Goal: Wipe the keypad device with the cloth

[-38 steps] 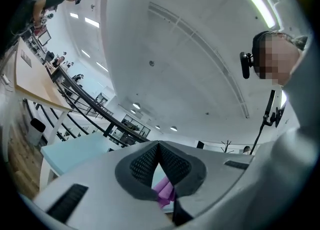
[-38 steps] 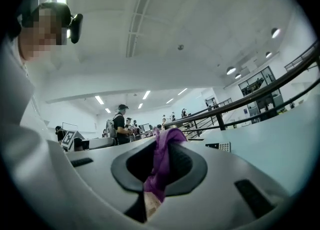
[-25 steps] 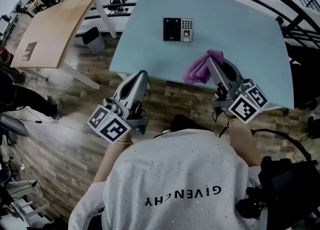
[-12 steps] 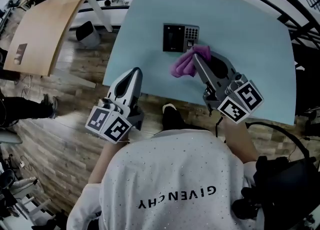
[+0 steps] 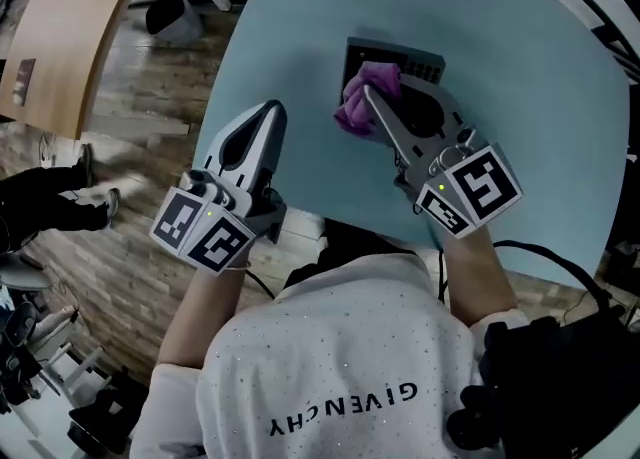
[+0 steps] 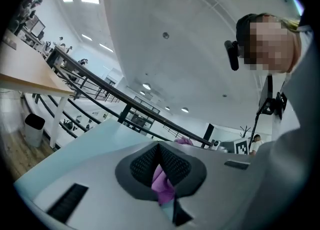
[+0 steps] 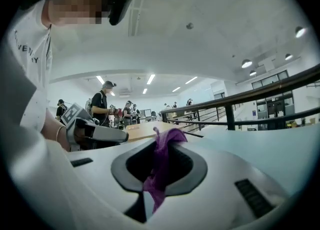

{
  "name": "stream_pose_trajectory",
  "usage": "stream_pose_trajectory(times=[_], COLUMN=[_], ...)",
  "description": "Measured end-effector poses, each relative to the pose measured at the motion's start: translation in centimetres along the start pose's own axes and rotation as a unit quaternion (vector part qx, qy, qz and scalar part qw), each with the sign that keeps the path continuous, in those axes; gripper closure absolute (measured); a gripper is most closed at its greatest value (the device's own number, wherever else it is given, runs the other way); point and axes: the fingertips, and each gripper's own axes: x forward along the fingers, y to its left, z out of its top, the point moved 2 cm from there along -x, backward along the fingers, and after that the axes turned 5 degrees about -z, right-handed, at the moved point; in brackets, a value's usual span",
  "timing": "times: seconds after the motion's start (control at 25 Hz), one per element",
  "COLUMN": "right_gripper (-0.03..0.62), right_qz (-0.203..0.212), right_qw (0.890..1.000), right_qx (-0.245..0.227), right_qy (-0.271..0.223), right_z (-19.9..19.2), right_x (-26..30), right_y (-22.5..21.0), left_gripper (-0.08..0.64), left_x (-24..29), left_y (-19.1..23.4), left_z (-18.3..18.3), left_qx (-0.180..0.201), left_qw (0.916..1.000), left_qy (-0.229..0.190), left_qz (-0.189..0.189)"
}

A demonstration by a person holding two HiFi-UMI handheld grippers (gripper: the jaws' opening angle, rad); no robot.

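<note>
1. Your right claw [image 5: 371, 103] is clamped tight on the cloth [image 5: 356, 107]. A fold is squeezed between its pads and a tuft sticks out past the tips. The claw points toward 11 o'clock.
2. Your left claw [image 5: 270, 113] is at 11 o'clock from you and points to 12. It reaches in over the table's left edge and touches nothing on the table. Its jaws are all but together. Its own view shows a purple scrap [image 6: 162, 181] pinched between the pads, with a thin slit below it. The head view does not show that scrap.
3. The table [image 5: 525, 57] is pale blue and fills the view from 12 to 3 o'clock.
4. The keypad device [image 5: 402, 53] lies flat on the table at 1 o'clock, well apart from the left claw. Only its far edge and a strip of keys show.
5. The cloth is purple and bunched. It sits on the near left part of the device and covers it, under the right claw's tips.
</note>
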Motion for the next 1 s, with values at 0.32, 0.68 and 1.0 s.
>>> stream_pose_trajectory(times=[0.32, 0.68, 1.0], right_gripper=[0.552, 0.552, 0.552], right_qz=[-0.049, -0.055, -0.126], right_qw=[0.993, 0.992, 0.984], right_qx=[-0.063, -0.057, -0.055], right_qy=[0.09, 0.1, 0.113], right_z=[-5.8, -7.2, -7.6], right_x=[5.7, 6.6, 2.3], right_y=[-3.2, -3.7, -6.8], left_gripper=[0.56, 0.558, 0.56], left_x=[4.0, 4.6, 6.1], left_y=[3.3, 4.6, 4.4], left_z=[-1.7, -4.9, -4.5], left_qx=[-0.007, -0.016, -0.027], left_qw=[0.9998, 0.9978, 0.9981], left_qy=[0.014, 0.06, 0.054], left_qz=[0.009, 0.025, 0.006])
